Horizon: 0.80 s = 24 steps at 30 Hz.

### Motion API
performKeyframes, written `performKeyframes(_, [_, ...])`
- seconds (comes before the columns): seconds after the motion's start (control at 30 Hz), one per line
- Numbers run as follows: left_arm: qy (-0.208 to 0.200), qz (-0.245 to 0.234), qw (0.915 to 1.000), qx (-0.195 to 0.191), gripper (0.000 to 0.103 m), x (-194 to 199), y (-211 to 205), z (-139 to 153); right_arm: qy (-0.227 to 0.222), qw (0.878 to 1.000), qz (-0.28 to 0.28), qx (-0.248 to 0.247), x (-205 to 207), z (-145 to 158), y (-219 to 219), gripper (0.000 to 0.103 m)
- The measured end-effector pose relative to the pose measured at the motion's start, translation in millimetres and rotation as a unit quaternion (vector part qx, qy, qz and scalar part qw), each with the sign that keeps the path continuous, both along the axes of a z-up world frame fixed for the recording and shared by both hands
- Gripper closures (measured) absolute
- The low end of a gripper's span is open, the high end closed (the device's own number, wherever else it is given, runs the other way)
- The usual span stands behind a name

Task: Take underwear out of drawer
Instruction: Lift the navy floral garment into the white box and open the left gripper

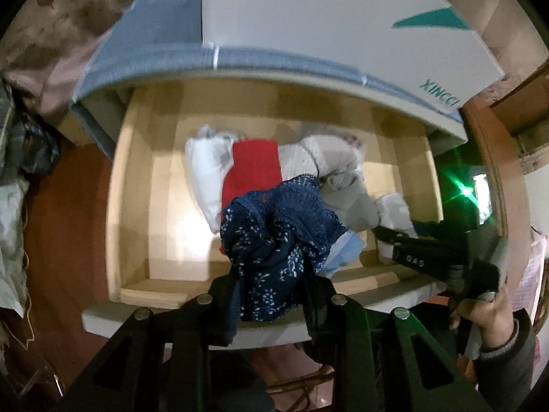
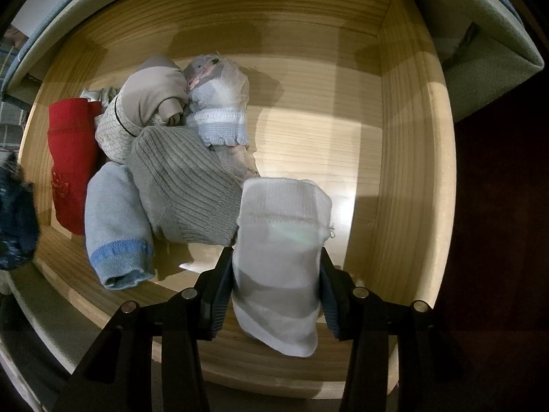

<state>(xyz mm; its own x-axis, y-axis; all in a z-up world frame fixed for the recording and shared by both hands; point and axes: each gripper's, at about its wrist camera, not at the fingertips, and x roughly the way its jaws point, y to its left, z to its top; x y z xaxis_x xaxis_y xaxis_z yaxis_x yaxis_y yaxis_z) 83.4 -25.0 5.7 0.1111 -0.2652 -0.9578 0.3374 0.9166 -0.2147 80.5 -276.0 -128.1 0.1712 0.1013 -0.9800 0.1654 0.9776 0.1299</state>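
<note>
**Two garments gripped above an open drawer**

A navy floral-print piece of underwear [image 1: 274, 240], edged with lace, is seen clamped between the fingers of the left gripper [image 1: 271, 295], hanging bunched just above the front rim of the pale wooden drawer [image 1: 130, 206]; the jaws are drawn close together with the cloth pinched between them. In the right wrist view, a white folded garment [image 2: 279, 257] is held between the pads of the right gripper [image 2: 276, 292], its lower end drooping below the jaws over the drawer's front edge; whether it is underwear or a sock cannot be told. A person's hand [image 1: 487, 312] is seen around the right tool's handle.

Left in the drawer is a loose heap: a red piece [image 2: 68, 158], a grey ribbed knit [image 2: 185, 189], a pale blue piece with a darker band [image 2: 116, 226], a beige bundle [image 2: 154, 96] and a small white-and-blue trimmed item [image 2: 219, 113]; most lie touching one another toward the left side.

The cloth is judged light, soft and limp; it folds and sags wherever it is not supported; the lace could snag or stretch if pulled hard. A hold on a bunched fold or a waistband is judged surest; a thin single layer may slip from the pads.
</note>
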Motion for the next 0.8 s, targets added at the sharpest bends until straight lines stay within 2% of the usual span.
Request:
performKeyframes(0.13, [-0.052, -0.004, 0.9986, -0.001, 0.073, 1.4, 0.6, 26.8, 0.0, 1.0, 0.0, 0.0, 0.2, 0.1, -0.1, 0.06])
performKeyframes(0.23, [-0.109, -0.006, 0.9939, -0.009, 0.073, -0.5, 1.4, 53.1, 0.0, 1.0, 0.0, 0.0, 0.2, 0.4, -0.2, 0.06])
performKeyframes(0.37, [-0.188, 0.004, 0.9819, -0.02, 0.073, 1.4, 4.5, 95.1, 0.0, 1.0, -0.001, -0.001, 0.5, 0.5, -0.4, 0.06])
performKeyframes(0.53, [-0.249, 0.015, 0.9674, -0.043, 0.073, 16.6, 4.1, 142.2, 0.0, 1.0, 0.001, -0.002, 0.9, 0.5, -0.3, 0.06])
performKeyframes(0.57, [-0.267, 0.017, 0.9624, -0.046, 0.073, 22.1, 2.3, 153.4, 0.001, 1.0, 0.001, -0.002, 0.9, 0.5, -0.2, 0.06])
performKeyframes(0.7, [-0.309, 0.019, 0.9501, -0.039, 0.073, 41.0, -7.3, 179.1, 0.001, 1.0, 0.001, -0.003, 1.8, 0.4, 0.1, 0.06])
performKeyframes(0.8, [-0.32, 0.014, 0.9471, -0.024, 0.073, 57.9, -19.2, 184.6, 0.001, 1.0, 0.001, -0.003, 1.7, 0.5, 0.3, 0.06])
